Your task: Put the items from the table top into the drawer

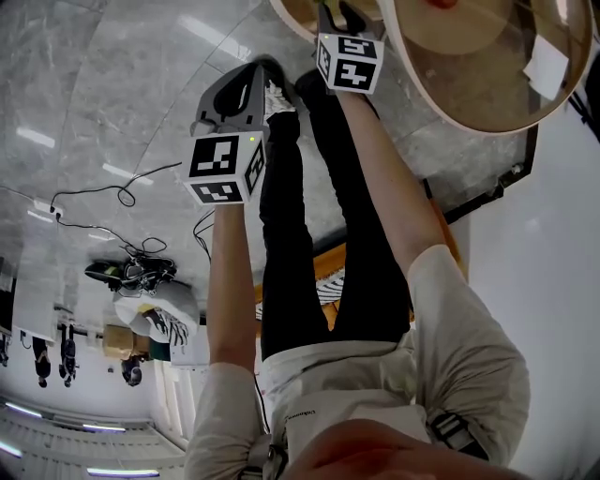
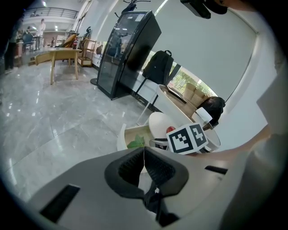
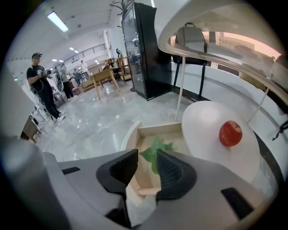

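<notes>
A round white table top (image 3: pixel 211 130) carries a red apple (image 3: pixel 230 133). Below its left side an open wooden drawer (image 3: pixel 145 133) holds a green leaf (image 3: pixel 155 150). My right gripper (image 3: pixel 147 164) hovers above the drawer, open by a narrow gap with nothing between the pads. My left gripper (image 2: pixel 144 155) is shut and empty, held farther back; past it I see the drawer (image 2: pixel 130 134), the leaf (image 2: pixel 136 143), the apple (image 2: pixel 171 130) and the right gripper's marker cube (image 2: pixel 188 138). In the head view both grippers (image 1: pixel 262 75) (image 1: pixel 336 14) point toward the table (image 1: pixel 487 112).
A tall black glass-fronted cabinet (image 3: pixel 146 49) stands behind the table, with a backpack (image 2: pixel 158 66) on a chair beside it. A person (image 3: pixel 42 85) stands at the far left. Cables (image 1: pixel 122 192) lie on the polished grey floor. Wooden tables (image 2: pixel 63 56) stand far off.
</notes>
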{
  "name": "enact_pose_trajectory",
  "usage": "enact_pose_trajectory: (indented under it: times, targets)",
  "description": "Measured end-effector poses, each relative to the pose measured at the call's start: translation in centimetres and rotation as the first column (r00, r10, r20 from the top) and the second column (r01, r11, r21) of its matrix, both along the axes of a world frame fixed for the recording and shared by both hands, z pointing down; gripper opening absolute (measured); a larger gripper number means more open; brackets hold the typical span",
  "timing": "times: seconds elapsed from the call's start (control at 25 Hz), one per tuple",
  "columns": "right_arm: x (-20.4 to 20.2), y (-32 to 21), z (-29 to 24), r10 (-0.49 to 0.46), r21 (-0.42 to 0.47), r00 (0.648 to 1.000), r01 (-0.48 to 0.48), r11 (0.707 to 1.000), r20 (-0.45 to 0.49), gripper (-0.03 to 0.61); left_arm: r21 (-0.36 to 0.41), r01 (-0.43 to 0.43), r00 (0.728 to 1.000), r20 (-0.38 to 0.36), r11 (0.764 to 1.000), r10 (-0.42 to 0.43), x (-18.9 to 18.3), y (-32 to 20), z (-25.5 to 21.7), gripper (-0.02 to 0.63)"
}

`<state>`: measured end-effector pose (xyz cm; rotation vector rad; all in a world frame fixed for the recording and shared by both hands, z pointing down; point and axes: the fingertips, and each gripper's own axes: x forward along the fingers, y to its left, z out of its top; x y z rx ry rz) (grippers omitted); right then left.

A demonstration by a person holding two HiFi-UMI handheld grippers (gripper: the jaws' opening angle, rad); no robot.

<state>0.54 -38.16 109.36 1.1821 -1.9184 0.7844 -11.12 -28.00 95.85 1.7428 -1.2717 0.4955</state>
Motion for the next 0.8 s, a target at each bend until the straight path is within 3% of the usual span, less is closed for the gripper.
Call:
enact_pose_trajectory:
  times: [0.36,0.8]
  targets:
    - [1.2,2.7,-3.7,-0.026,-0.033,1.000,0.026,0.999,-0.002,0.118,0.018,-0.034,0.999,0.010,0.999,0.034,1.1,-1.9,-2.9,0.021]
    - [2.2,6.4,-18.0,-0.015,-0.056,1.000,0.016,0.998,0.027,0.118,0.022,-0.082,0.997,0.011,0.996,0.082,2.2,-2.9,-13.7,0.021]
